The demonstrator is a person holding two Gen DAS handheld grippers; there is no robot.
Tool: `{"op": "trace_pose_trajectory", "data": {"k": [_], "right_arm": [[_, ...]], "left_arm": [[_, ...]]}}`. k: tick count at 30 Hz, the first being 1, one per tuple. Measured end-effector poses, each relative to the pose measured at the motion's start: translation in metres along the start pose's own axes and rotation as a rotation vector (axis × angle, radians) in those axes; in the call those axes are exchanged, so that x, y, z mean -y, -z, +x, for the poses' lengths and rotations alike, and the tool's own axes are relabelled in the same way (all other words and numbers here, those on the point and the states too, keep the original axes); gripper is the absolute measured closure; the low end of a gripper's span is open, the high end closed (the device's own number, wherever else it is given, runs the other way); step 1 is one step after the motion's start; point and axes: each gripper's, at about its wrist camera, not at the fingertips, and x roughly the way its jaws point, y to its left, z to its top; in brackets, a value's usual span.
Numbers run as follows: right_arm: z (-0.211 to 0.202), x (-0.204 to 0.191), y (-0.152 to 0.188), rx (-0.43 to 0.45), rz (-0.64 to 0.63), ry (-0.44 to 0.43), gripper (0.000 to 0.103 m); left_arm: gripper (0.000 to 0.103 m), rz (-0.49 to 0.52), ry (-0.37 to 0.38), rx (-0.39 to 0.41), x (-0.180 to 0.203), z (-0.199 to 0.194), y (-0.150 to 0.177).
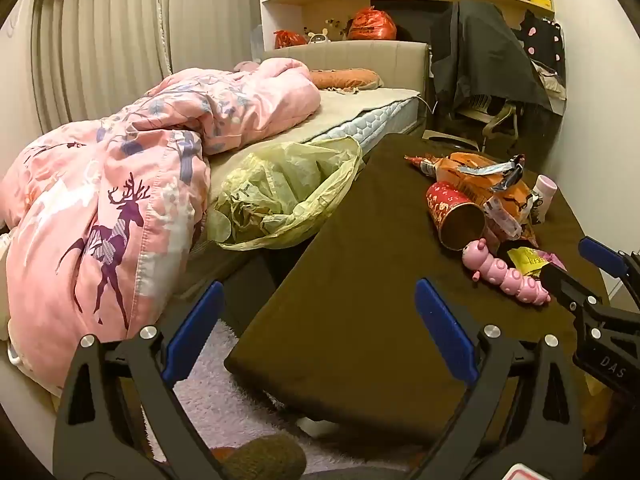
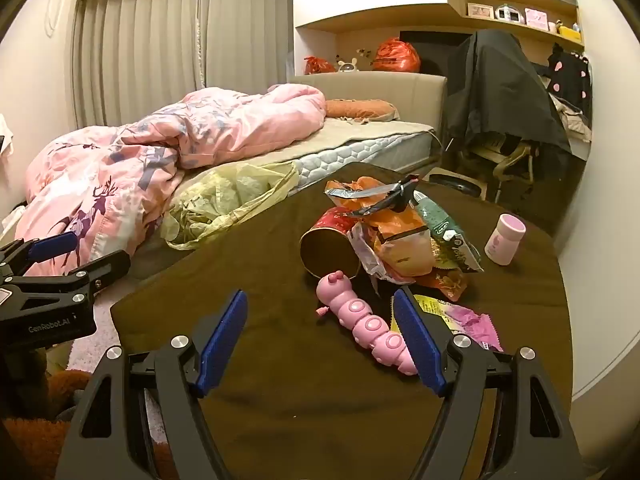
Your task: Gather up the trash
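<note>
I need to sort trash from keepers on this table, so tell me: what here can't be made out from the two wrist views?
- Paper tube: inside is dark in both views.
- Wrapper pile: pieces overlap; count unclear.
- Yellow bag: contents hidden by its folds.
- Pink wrapper: partly behind the right gripper's finger.

We see a bedroom in warm indoor light. Pale pleated curtains (image 2: 160, 48) cover the far wall behind a bed (image 2: 360, 136) with a padded headboard (image 2: 372, 84). A draped chair (image 2: 500, 92) stands right, under wooden shelves (image 2: 520, 12). A pale rug (image 1: 224, 392) covers the floor.
</note>
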Motion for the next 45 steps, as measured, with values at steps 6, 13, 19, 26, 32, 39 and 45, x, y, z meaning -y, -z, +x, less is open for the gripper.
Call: {"op": "trace_pose_trajectory", "data": {"k": [6, 13, 19, 26, 32, 39, 45], "right_arm": [[0.004, -0.002, 0.002, -0.007, -0.01, 0.007, 0.032], [0.004, -0.001, 0.001, -0.015, -0.015, 0.006, 0.032], [0.005, 0.001, 0.002, -0.016, -0.009, 0.003, 0.032], [0.006, 0.001, 0.003, -0.016, -0.008, 0.003, 0.032], [0.008, 0.002, 0.003, -0.018, -0.009, 0.002, 0.032], [0.01, 0.002, 0.004, -0.015, -0.012, 0.004, 0.032], [0.009, 0.004, 0.002, -0.009, -0.009, 0.005, 0.032]], "left_arm": [[0.011, -0.007, 0.008, 0.013, -0.002, -0.002, 0.0], [0.011, 0.0, 0.0, -0.001, -0.002, 0.0, -0.001], [0.011, 0.004, -0.004, -0.002, 0.0, 0.0, -0.001], [0.011, 0.005, -0.007, -0.003, -0.008, 0.006, 0.006], [0.011, 0.004, -0.009, -0.006, -0.012, 0.007, 0.007], [0.011, 0.005, -0.017, -0.01, -0.011, 0.009, 0.004], [0.011, 0.007, -0.022, -0.007, -0.011, 0.008, 0.004]]}}
